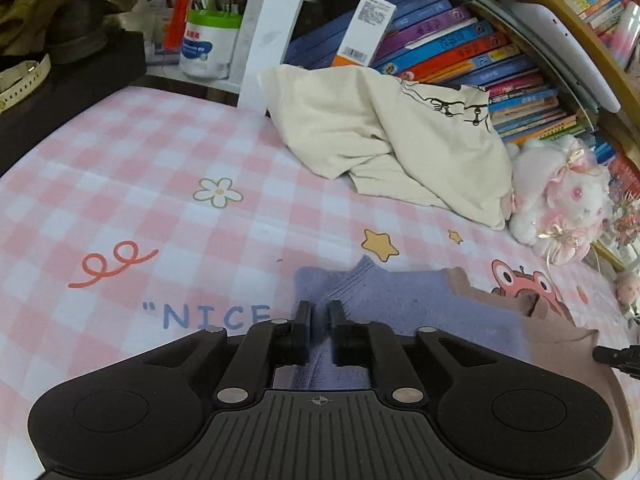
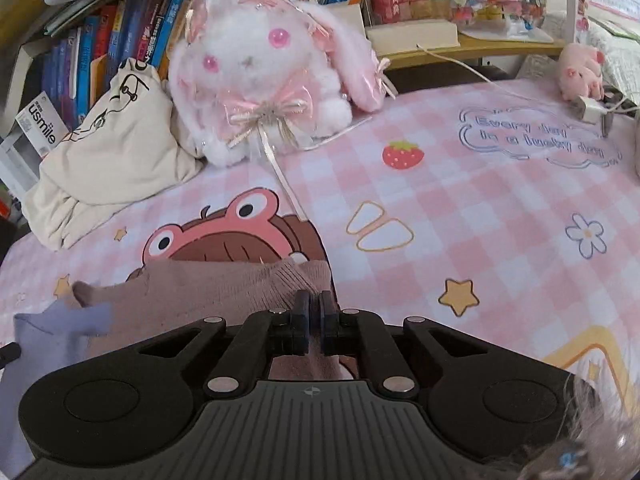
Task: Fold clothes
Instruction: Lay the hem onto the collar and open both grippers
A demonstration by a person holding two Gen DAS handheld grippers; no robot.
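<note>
A knit garment lies on the pink checked sheet (image 1: 120, 168). Its lavender part (image 1: 404, 300) is in front of my left gripper (image 1: 319, 310), which is shut on a fold of it. Its mauve-pink part (image 2: 208, 292) is in front of my right gripper (image 2: 314, 304), which is shut on its ribbed edge. The mauve part also shows in the left wrist view (image 1: 560, 344), and the lavender part in the right wrist view (image 2: 52, 328). A crumpled cream garment (image 1: 384, 132) with a black line drawing lies at the back, also seen in the right wrist view (image 2: 108, 148).
A white and pink plush rabbit (image 2: 264, 68) sits beside the cream garment, before rows of books (image 1: 480, 52). A small pink plush (image 2: 580, 68) and a charger with cable (image 2: 592, 110) lie far right. A pen tub (image 1: 210, 46) stands far left.
</note>
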